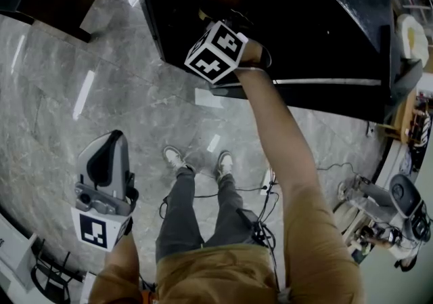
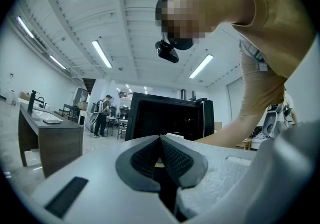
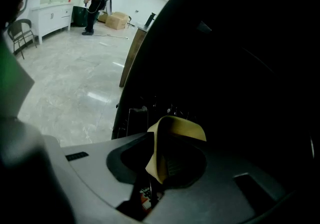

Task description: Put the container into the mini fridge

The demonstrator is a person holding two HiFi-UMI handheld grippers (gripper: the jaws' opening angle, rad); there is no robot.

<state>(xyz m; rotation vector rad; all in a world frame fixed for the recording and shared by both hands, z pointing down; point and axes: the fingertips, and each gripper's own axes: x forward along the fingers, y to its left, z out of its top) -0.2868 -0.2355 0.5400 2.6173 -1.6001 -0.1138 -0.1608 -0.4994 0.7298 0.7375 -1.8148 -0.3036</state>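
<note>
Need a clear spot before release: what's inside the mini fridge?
Only the yellow container, shut in the right gripper, shows against the mini fridge interior. Everything else there is too dark to tell.

Head view looks down; all see the fridge (image 1: 318,25).

Two grippers in the head view: the left gripper (image 2: 160,143) at eight o'clock, the right gripper (image 3: 161,155) at twelve. One yellow container (image 3: 176,129). One black mini fridge (image 2: 165,118). Two white shoes: left shoe (image 1: 174,158), right shoe (image 1: 224,160). One wooden desk (image 2: 50,140). One bystander (image 2: 102,113).
</note>
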